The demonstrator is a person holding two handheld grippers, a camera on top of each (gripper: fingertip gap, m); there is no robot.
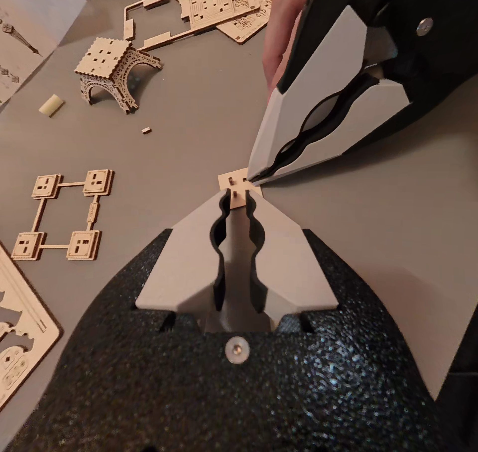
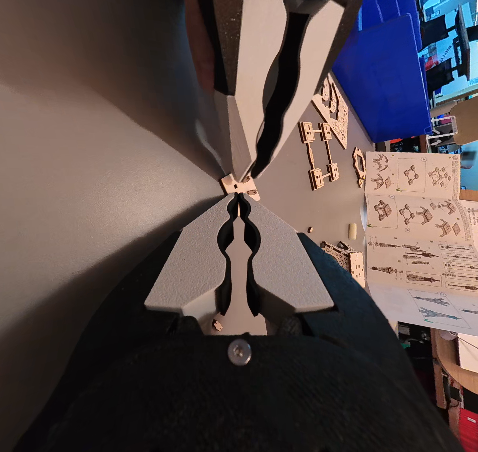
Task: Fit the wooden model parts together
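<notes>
Left claw point(image 1: 238, 193) grips the near edge of a small square wooden plate point(image 1: 236, 182) at frame centre. Right claw point(image 1: 250, 180) is clenched, its tips pressed on the plate's far corner. Pale and thin, the plate has small slots and two upright pegs.

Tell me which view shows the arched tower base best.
Left wrist view: the arched tower base stands whole and unobstructed on the grey table, its slotted top and arches clear. Right wrist view catches only part of it, sideways behind the right gripper's body.
</notes>
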